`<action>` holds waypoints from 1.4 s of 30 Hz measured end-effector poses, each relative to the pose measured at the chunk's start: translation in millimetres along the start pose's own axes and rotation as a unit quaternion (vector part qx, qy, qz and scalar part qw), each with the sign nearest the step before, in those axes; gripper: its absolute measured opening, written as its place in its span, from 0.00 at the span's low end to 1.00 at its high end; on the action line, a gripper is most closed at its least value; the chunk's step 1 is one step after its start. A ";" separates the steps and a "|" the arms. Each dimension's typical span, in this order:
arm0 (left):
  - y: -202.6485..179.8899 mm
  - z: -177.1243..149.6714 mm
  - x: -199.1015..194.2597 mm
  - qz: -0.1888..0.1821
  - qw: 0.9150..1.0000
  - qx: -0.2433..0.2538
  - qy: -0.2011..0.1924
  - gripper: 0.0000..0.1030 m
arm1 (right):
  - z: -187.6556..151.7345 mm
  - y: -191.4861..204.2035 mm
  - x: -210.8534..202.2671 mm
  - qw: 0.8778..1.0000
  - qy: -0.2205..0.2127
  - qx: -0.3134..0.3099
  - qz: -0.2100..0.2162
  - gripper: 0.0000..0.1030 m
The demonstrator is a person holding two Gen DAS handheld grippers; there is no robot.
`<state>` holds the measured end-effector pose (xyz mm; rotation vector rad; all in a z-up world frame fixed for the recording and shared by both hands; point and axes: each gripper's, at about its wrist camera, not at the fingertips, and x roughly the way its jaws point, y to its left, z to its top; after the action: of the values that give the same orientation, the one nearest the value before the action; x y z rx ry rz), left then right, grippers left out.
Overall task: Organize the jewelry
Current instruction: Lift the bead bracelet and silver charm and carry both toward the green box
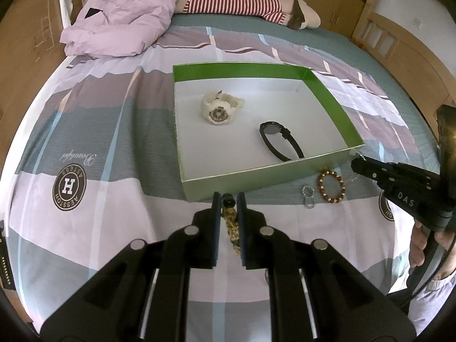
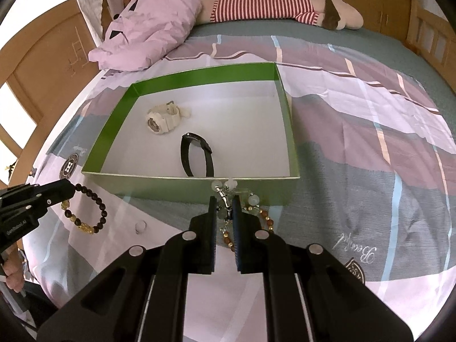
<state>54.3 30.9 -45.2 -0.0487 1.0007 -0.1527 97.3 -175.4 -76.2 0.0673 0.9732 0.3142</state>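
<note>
Tongs round beaded bracelet (knobbly)

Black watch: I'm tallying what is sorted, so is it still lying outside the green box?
No, the black watch lies inside the green box, near the white watch.

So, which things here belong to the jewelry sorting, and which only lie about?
Belonging:
green box
white watch
black watch
dark bead bracelet
brown bead bracelet
clear ring
pale bead bracelet

Lying about:
pink jacket
striped plush toy
</note>
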 end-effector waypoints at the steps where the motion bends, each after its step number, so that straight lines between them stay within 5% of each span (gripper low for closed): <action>1: -0.9 -0.2 -0.6 0.002 1.000 0.003 -0.003 0.10 | -0.1 0.3 0.2 1.000 0.000 0.000 0.001 0.10; 13: -15.6 2.6 -20.9 0.018 0.997 0.027 -0.063 0.10 | 0.0 7.9 -6.8 1.000 -0.020 -0.008 0.018 0.10; 31: -25.8 0.2 -27.1 0.044 0.993 0.051 -0.096 0.10 | 1.3 15.7 -9.8 0.999 -0.030 -0.021 0.027 0.10; 37: -30.5 5.7 -43.5 0.035 0.988 0.050 -0.142 0.09 | 3.4 17.8 -27.4 0.995 -0.080 -0.021 0.063 0.10; 42: -31.9 15.0 -41.3 0.027 0.989 0.045 -0.138 0.09 | 10.4 22.4 -35.0 0.990 -0.115 -0.014 0.086 0.10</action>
<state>41.6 5.2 0.9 0.0379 0.7173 -0.1375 82.4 -163.4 -37.9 0.1592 0.7356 0.4693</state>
